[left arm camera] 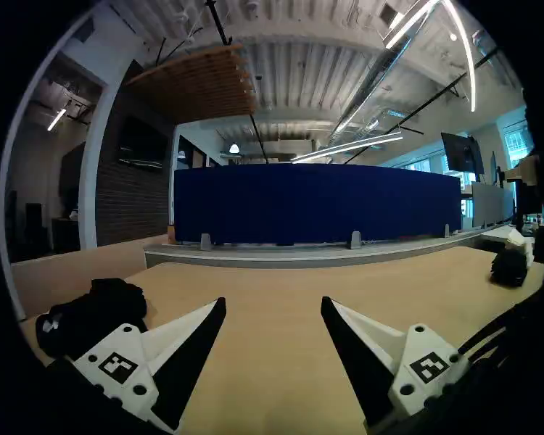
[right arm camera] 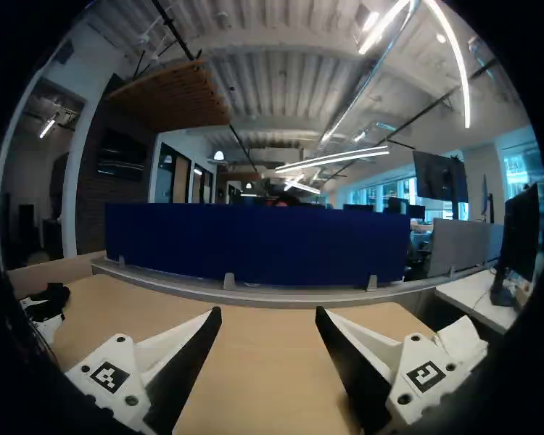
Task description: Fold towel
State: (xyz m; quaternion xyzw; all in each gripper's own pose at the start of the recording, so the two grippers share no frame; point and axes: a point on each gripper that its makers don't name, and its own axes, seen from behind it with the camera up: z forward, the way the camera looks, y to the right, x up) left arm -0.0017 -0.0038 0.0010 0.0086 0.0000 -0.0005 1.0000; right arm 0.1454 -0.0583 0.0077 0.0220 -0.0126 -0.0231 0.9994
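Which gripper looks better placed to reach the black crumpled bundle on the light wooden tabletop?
Left, probably. The black crumpled bundle lies close beside the open left gripper on the light wooden tabletop; the open right gripper has nothing dark near its fingers.

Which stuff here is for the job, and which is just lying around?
For the job: left gripper, right gripper, both open; table.
Lying about: black lump, black-and-white thing, blue divider, screen.
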